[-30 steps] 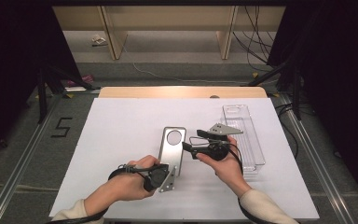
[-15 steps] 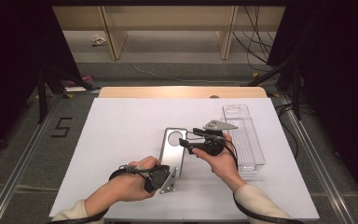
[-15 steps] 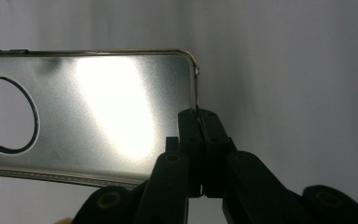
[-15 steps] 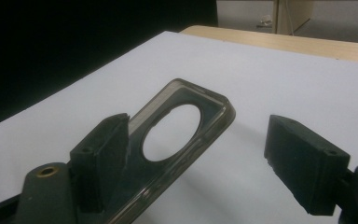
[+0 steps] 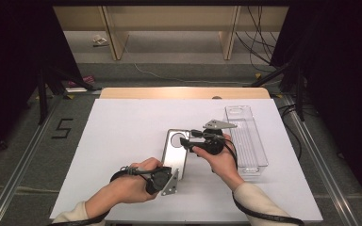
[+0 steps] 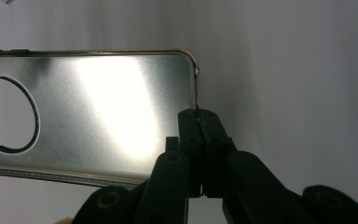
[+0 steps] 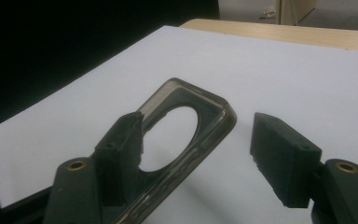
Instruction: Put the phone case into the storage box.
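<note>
**Listener:** What sits on the table in front of you?

**Operator:** I see a white table (image 5: pixel 122 141) from above. Near its middle lies a silver metal plate (image 5: pixel 175 157), shaped like a phone case back, with rounded corners and a round hole at its far end. To the right of it, close by, lies a clear plastic tray (image 5: pixel 247 136), long and narrow.

**Listener:** What is your left gripper doing?

**Operator:** My left gripper (image 5: pixel 162 179) is at the plate's near end. In the left gripper view the jaws are closed tight, pinching the thin raised rim of the plate (image 6: pixel 93 112) on its short edge, close to a corner. My left hand (image 5: pixel 132 183) rests low on the table.

**Listener:** And the right one?

**Operator:** My right gripper (image 5: pixel 188 141) is at the far end, by the round hole. In the right gripper view one jaw reaches inside the plate (image 7: pixel 182 135), at the edge of the hole, and the other stands outside the rim with a clear gap. The jaws have just been closing, with the rim between them, but they do not press on it. My right hand (image 5: pixel 219 157) is between plate and tray.
</note>
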